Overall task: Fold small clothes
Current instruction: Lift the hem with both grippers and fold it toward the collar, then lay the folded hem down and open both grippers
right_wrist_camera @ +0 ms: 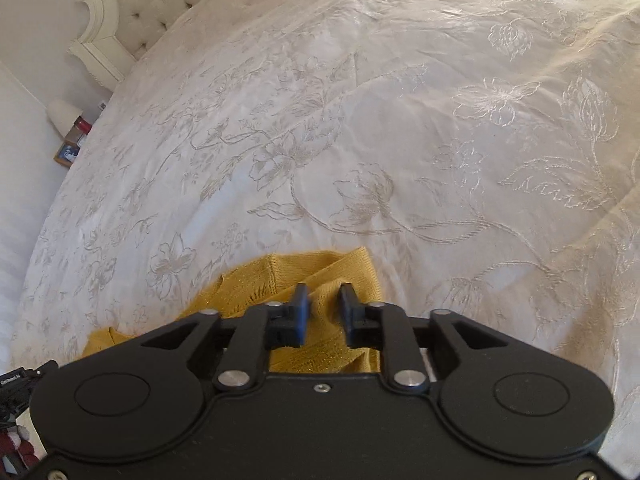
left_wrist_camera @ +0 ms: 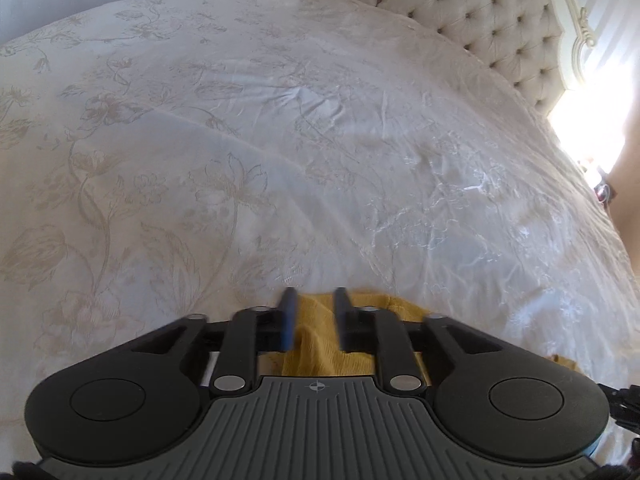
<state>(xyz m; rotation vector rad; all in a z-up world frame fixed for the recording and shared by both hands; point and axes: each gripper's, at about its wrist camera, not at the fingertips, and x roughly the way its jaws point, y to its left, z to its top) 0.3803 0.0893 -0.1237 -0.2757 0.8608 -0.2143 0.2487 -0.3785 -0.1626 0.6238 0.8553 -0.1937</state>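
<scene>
we see the yellow knit garment lying rumpled on the floral bedspread, directly under both tools. our right gripper has its fingers parted, with knit showing in the gap. our left gripper is likewise parted over the garment's edge; we cannot tell whether either one touches the cloth. a tufted headboard stands beyond.

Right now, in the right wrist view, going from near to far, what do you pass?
right gripper → yellow knit garment → floral bedspread → tufted headboard
</scene>
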